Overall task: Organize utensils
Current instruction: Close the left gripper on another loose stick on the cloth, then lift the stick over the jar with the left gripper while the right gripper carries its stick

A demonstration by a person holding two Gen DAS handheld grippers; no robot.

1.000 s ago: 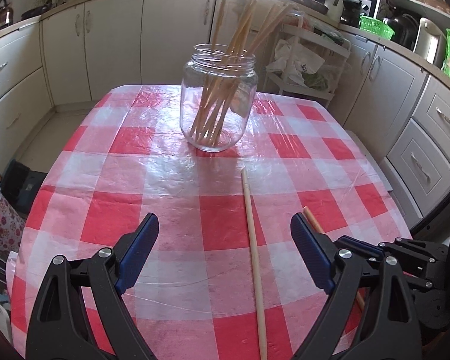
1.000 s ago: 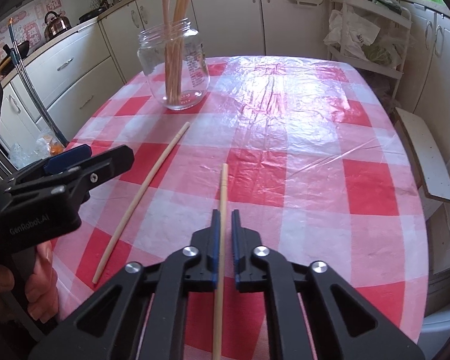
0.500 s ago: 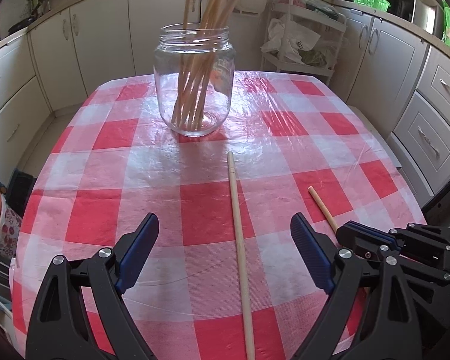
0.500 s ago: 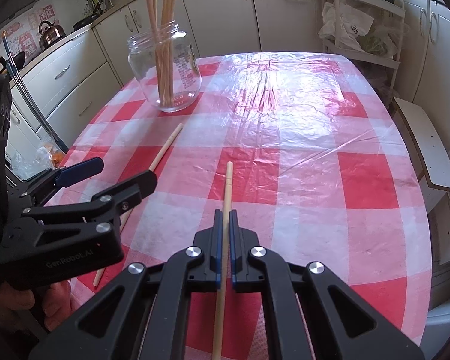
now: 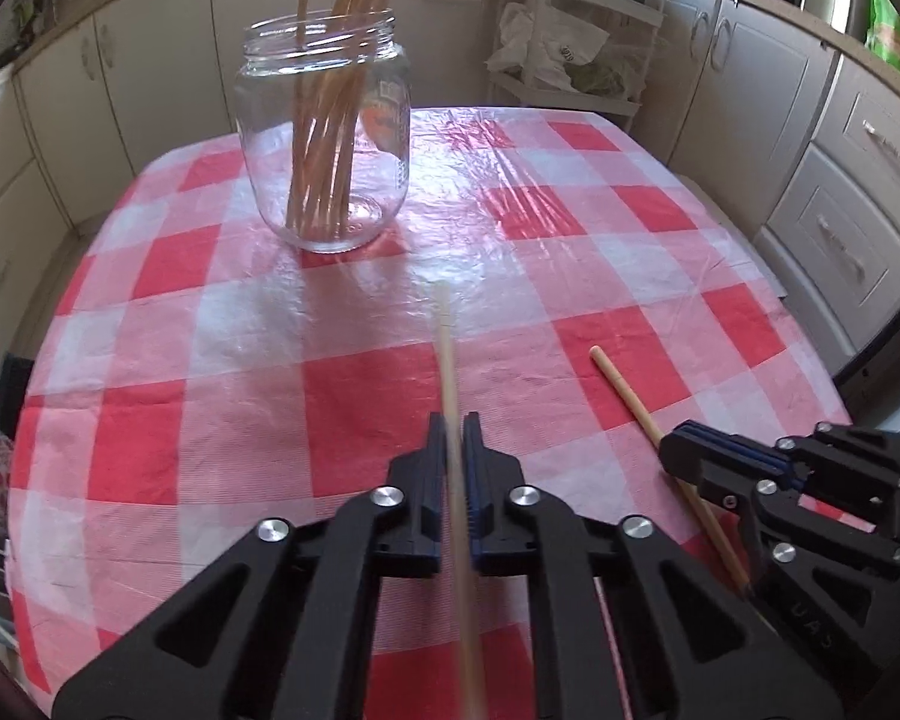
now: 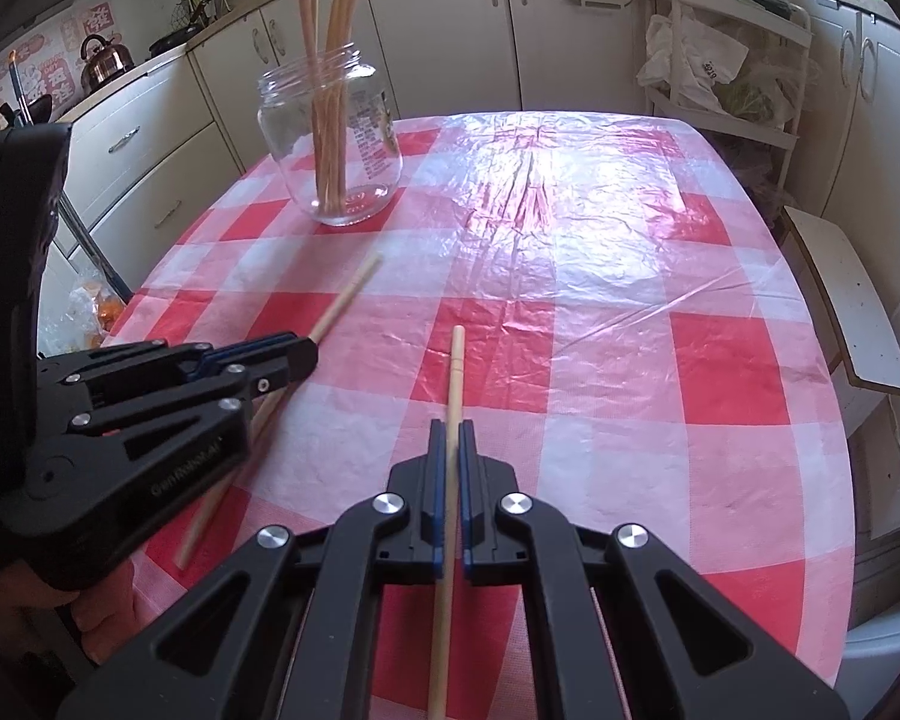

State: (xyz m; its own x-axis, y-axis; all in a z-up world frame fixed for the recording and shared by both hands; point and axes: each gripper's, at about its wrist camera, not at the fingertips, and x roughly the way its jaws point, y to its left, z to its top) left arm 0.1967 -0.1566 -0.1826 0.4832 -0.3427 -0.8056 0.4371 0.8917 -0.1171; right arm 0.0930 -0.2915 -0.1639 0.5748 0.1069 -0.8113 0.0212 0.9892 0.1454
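Note:
A clear glass jar [image 5: 324, 144] with several wooden chopsticks standing in it sits at the far left of the red-and-white checked table; it also shows in the right wrist view [image 6: 336, 138]. My left gripper [image 5: 455, 420] is shut on a chopstick [image 5: 447, 354] that points toward the jar. My right gripper [image 6: 448, 426] is shut on a second chopstick [image 6: 455, 372], near the table's front. The right gripper [image 5: 678, 450] shows at the lower right of the left wrist view, the left gripper [image 6: 306, 354] at the left of the right wrist view.
Cream kitchen cabinets [image 5: 150, 54] ring the table. A white wire rack with bags [image 6: 726, 66] stands at the back right. A wooden stool [image 6: 852, 306] sits off the table's right edge. A kettle [image 6: 105, 57] is on the left counter.
My left gripper has closed from wide open onto the chopstick that lay on the table and lifted it. My right gripper still holds its chopstick.

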